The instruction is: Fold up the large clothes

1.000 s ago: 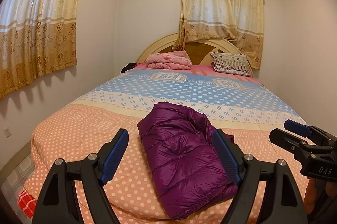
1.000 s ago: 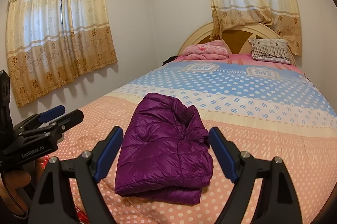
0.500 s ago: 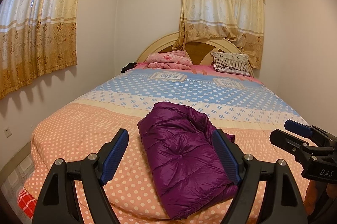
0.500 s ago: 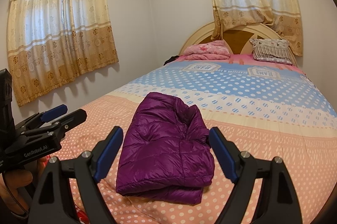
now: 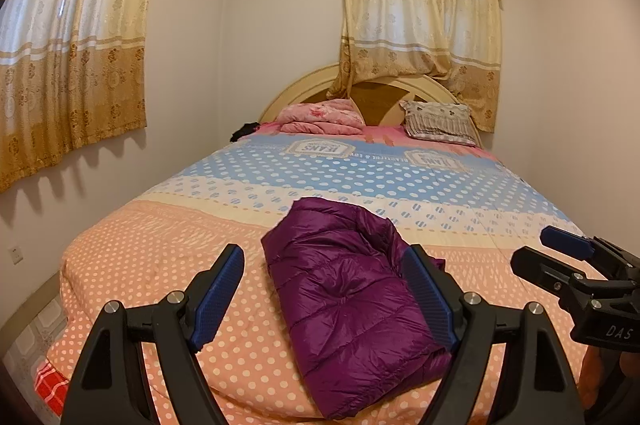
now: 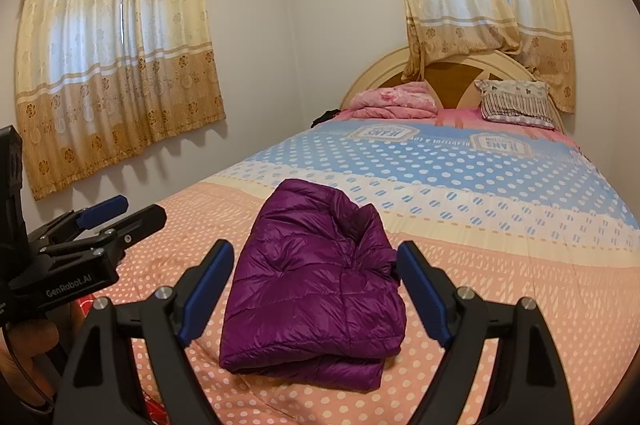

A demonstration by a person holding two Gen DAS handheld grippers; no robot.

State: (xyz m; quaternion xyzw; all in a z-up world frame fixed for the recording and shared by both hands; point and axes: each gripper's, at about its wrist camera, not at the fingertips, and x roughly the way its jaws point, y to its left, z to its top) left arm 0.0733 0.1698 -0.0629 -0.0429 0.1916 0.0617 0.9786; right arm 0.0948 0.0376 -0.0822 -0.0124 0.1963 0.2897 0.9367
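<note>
Hovering nearest, the left gripper point(image 5: 324, 293) and right gripper point(image 6: 316, 289) both stood wide open, jaws apart, gripping nothing, held above the foot of the bed point(image 5: 132, 265). Between and beyond their blue pads lay the purple down jacket point(image 6: 316, 285), folded into a compact bundle on the peach dotted part of the bedspread point(image 6: 520, 285), touching neither tool. Farther off: pink folded quilt point(image 5: 320, 115), striped pillow point(image 5: 438, 123), rounded headboard point(image 5: 376, 101), gold curtains point(image 6: 116, 65).

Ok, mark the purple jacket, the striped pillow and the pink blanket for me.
purple jacket point(image 6: 316, 289): right wrist view, top quilted panel.
striped pillow point(image 6: 516, 103): right wrist view, front face.
pink blanket point(image 5: 320, 115): left wrist view, folded top.
</note>
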